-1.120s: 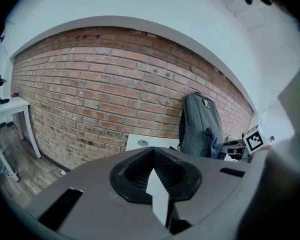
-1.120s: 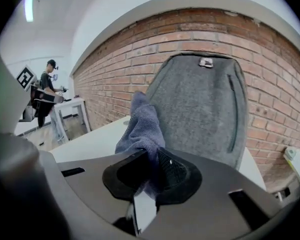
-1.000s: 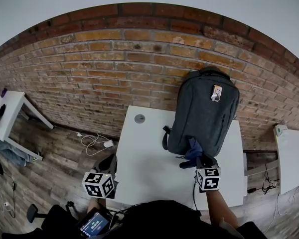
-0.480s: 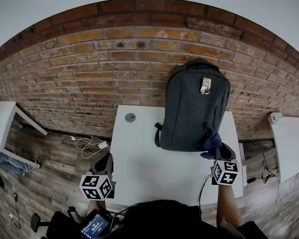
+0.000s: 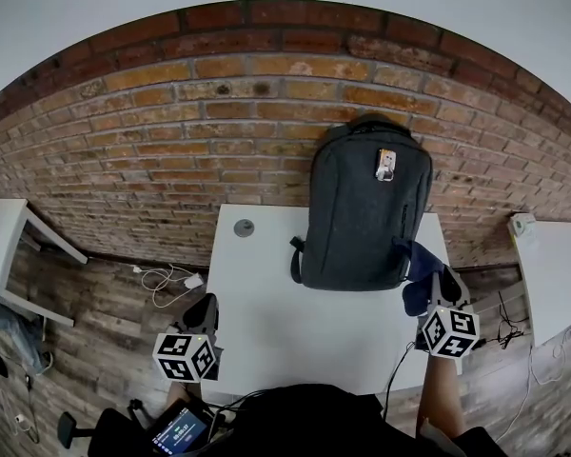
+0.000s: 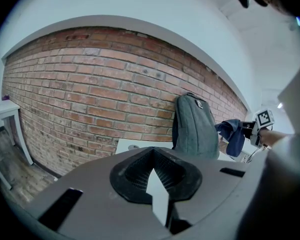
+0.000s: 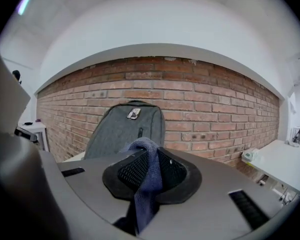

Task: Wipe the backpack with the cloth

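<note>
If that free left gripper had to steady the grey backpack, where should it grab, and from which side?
Probably the dark strap loop at the lower left edge of the backpack, coming from the left. It sticks out clear of the bulky body, looks thin enough for two jaws, and faces the left gripper; the back rests against the brick wall.

**Right tool clamps the cloth by the backpack; left tool empty**

Our right tool (image 5: 441, 288) sits just beside the lower right corner of the backpack (image 5: 362, 217). Its jaws are closed on the blue cloth (image 5: 422, 265), which bunches between them and spills out toward the backpack; we cannot tell whether the two touch. Our right forearm (image 5: 438, 398) runs straight back from the tool toward our body. Our left tool (image 5: 203, 314) hangs well apart from the backpack, off to its lower left and pointing toward it, with a narrow gap between its jaws and nothing in it.
</note>
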{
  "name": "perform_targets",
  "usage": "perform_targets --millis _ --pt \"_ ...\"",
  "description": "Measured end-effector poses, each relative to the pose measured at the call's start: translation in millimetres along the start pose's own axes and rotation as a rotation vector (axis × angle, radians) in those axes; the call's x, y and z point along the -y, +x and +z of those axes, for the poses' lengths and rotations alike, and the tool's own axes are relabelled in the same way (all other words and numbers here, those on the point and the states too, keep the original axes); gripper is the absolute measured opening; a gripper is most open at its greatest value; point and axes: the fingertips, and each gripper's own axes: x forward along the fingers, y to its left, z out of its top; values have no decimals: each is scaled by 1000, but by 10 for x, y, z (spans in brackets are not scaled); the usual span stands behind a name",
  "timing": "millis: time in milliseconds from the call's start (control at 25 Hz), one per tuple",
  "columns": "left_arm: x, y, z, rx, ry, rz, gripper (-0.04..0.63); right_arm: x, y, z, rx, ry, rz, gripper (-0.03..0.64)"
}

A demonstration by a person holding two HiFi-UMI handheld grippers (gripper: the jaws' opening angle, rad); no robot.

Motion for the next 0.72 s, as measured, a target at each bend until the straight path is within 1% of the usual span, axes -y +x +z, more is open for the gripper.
perform_targets --millis 160,320,520,720 --pt "110 -57 22 11 2 -3 -3 25 -132 136 42 5 12 48" --pt "280 -126 -6 10 15 -10 -3 38 -353 186 72 1 48 48" --pt "635 -262 -69 16 44 -38 -3 142 -736 183 99 -3 65 48" --pt "1043 -492 -199 19 53 -63 -3 291 -1190 127 109 7 88 48"
